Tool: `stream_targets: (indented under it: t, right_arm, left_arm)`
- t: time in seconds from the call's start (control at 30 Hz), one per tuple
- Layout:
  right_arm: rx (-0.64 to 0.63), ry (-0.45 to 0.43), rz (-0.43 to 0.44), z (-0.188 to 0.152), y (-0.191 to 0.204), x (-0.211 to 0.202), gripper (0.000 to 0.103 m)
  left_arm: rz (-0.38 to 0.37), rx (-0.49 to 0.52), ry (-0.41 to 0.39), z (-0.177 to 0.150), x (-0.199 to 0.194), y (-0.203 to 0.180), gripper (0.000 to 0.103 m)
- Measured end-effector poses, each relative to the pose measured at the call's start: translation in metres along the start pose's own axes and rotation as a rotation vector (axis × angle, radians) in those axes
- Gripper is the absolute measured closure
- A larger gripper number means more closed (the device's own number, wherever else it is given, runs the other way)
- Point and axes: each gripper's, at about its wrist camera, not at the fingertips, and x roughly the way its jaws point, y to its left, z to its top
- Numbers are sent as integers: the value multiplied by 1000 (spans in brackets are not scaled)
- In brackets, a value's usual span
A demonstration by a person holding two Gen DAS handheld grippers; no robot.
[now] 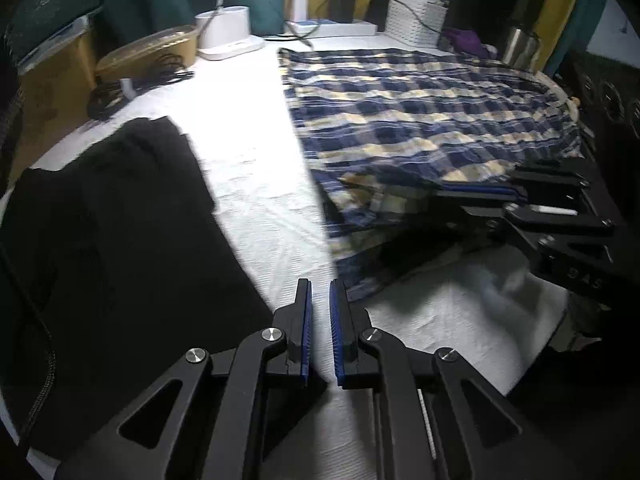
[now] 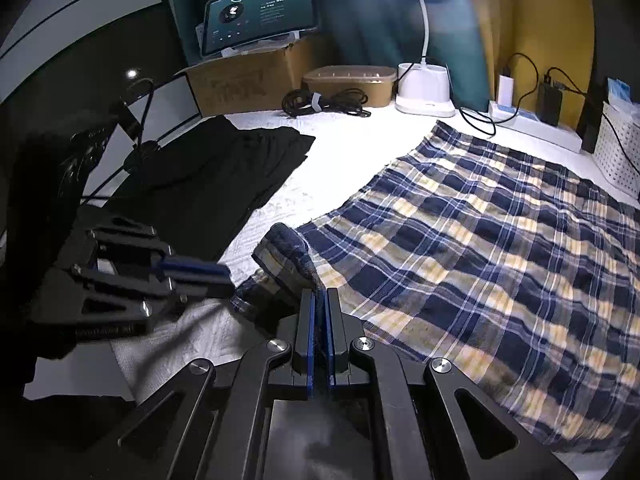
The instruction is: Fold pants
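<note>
Pants: plaid, spread mostly flat on my white cloth; from my right tongs they run from 12 out to 3 o'clock.
Near corner: bunched and lifted just ahead of my right tongs, at 12 o'clock; the rest lies down with light wrinkles.
Right tongs: clenched on that plaid corner; fabric sits between the blue pads.
Left tongs: released, a narrow gap between the pads with nothing in it, hanging over bare cloth just beside the pants' near edge.
Black garment: separate piece at 9 o'clock from my left tongs, apart from the pants.
Clutter: lamp base, cables and basket line the far edge, around 12 o'clock, clear of the pants.
Done: as I judge it, the pants are laid out and one corner is taken; whether an earlier fold lies under the top layer I cannot tell.
Left: I see no finished crease, so the folding itself remains. My left tongs likely need a hold of their own first.
</note>
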Motion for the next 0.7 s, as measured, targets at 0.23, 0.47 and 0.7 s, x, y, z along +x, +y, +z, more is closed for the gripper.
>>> stream_targets:
  t: [0.23,0.47,0.7]
  right_arm:
    - [14,13,6,-8,7,0,97]
    - [21,8,-16,-13,11,-6,97]
    - [28,11,-104,-28,7,-18,97]
  left_arm:
    - [20,-56,-53,5,-17,19,86]
    - [-113,-63,-128,25,-24,1,66]
    - [-176,-72,-80,34,12,-8,68]
